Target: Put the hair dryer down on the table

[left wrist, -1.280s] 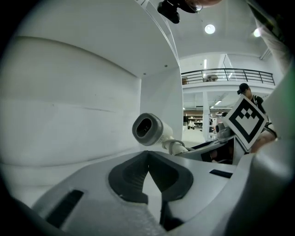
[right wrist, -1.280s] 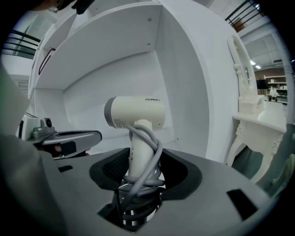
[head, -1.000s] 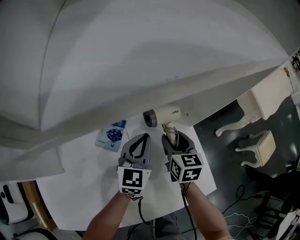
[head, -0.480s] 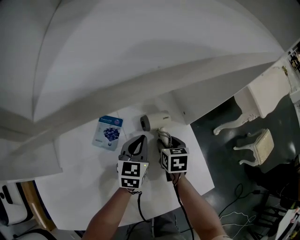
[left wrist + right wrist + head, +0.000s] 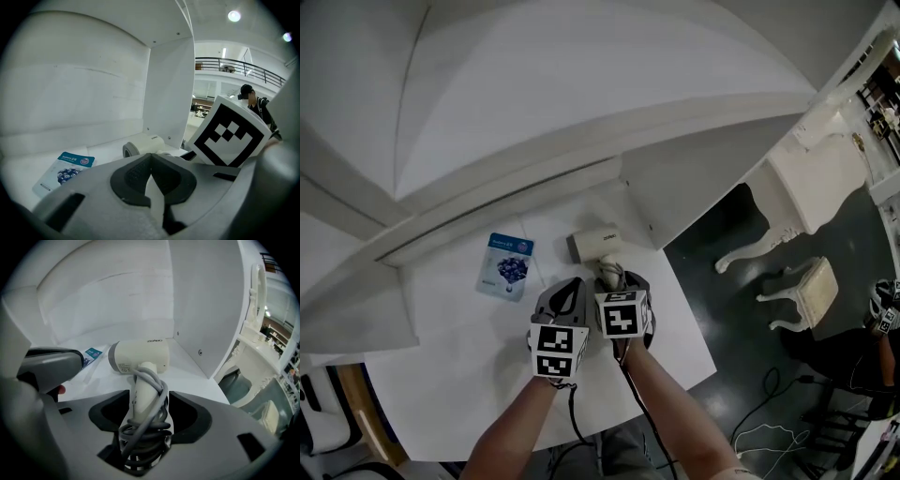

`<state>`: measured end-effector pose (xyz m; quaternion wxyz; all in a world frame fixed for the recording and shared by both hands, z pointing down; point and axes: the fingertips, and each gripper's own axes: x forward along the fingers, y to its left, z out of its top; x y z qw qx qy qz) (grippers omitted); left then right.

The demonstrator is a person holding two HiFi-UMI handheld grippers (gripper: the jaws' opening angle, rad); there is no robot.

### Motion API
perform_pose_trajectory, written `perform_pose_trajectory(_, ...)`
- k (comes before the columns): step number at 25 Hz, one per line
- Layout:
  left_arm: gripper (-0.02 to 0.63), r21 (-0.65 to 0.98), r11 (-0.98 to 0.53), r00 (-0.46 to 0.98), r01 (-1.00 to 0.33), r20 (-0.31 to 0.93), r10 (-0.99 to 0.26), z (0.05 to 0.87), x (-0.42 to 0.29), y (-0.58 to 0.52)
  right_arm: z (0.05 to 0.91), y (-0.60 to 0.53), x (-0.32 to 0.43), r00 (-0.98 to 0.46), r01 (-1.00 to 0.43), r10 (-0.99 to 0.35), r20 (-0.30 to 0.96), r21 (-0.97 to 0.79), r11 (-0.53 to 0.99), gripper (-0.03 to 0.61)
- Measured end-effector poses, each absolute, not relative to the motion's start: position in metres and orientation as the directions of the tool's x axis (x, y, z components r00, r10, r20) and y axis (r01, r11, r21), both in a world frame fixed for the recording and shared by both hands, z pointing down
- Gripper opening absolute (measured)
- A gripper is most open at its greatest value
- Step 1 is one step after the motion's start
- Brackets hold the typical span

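Observation:
The cream hair dryer (image 5: pixel 593 246) lies on the white table (image 5: pixel 459 375), its barrel pointing left and its cord wound round the handle. My right gripper (image 5: pixel 612 277) is at the handle, and its jaws are opening. In the right gripper view the hair dryer (image 5: pixel 140 357) has its wrapped handle between the right gripper (image 5: pixel 149 401) jaws, with the pads easing off its sides. My left gripper (image 5: pixel 565 289) hovers just left of it, shut and empty. The left gripper (image 5: pixel 151 161) has its pads meeting, and the hair dryer (image 5: pixel 140 144) shows beyond them.
A blue sachet (image 5: pixel 508 266) lies flat on the table, left of the dryer. A white upright panel (image 5: pixel 675 197) stands right behind the dryer, and a sloping white wall rises at the back. A white stool (image 5: pixel 811 291) and cables are on the dark floor, right.
The right gripper carried the hair dryer down and to the left until it rested on the table. The left gripper stayed shut beside it.

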<state>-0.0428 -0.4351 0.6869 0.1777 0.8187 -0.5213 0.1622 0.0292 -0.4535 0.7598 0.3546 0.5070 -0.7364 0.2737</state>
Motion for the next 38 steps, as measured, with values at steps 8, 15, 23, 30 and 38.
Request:
perform_pose_trajectory(8,0.012,0.124,-0.388,0.400,-0.913,0.453,-0.797,0.674,-0.042,-0.424,0.738,-0.439,0.039,-0.267,-0.957,-0.632,0.727,-0.122,0.264,0.262)
perform_pose_trajectory(15,0.012,0.114,-0.383,0.394,-0.917,0.415,-0.820,0.635,-0.040,-0.410,0.675,-0.422,0.058,-0.316,-0.947,-0.715,0.624,-0.158,0.281,0.221)
perform_pose_trajectory(23,0.012,0.088,-0.397,0.404,-0.914,0.313,-0.860,0.549,-0.034,-0.377,0.553,-0.384,0.072,-0.350,-0.931,-0.840,0.414,-0.055,0.361,0.028)
perform_pose_trajectory(30,0.012,0.030,-0.424,0.421,-0.905,0.194,-0.886,0.456,-0.034,-0.346,0.452,-0.347,0.077,-0.402,-0.910,-0.874,0.274,-0.014,0.414,0.026)
perform_pose_trajectory(38,0.012,-0.042,-0.452,0.448,-0.891,0.079,-0.891,0.360,-0.021,-0.302,0.346,-0.289,0.088,-0.482,-0.876,-0.869,0.112,-0.053,0.479,0.025)
